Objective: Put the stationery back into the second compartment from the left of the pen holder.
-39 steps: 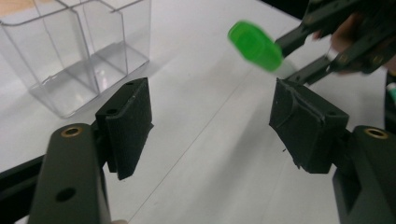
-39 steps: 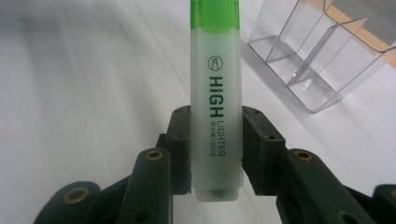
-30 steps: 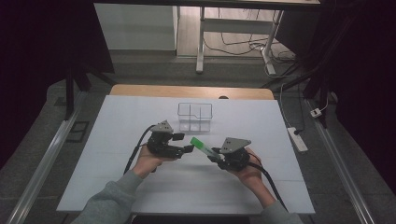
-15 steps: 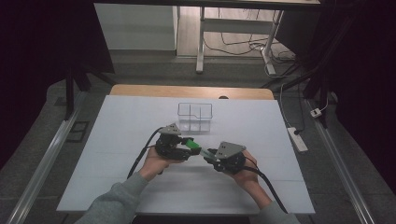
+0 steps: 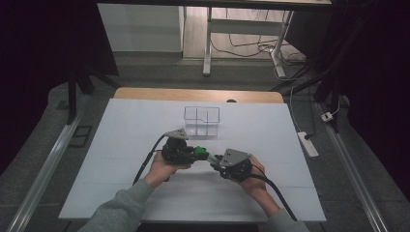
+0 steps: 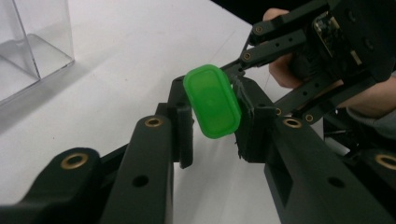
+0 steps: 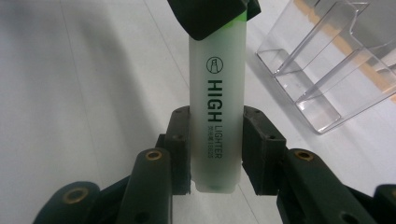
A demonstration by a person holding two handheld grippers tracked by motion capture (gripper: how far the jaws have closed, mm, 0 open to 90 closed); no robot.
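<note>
As both tongs clamp: frosted highlighter [image 7: 216, 116], glossy rounded-rectangular green cap [image 6: 212, 101].

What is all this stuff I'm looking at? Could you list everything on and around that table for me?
Highlighter: one, pale body with green cap, held above the table between both claws.
Clear organiser: one, transparent, toward the table's far edge.
Table: one, white top.
Power strip: one, white, on the floor right of the table.
Left claw: one, black, around the cap end.
Right claw: one, black, clamped on the body.
Hands: two, grey sleeves, one holding each claw.
</note>
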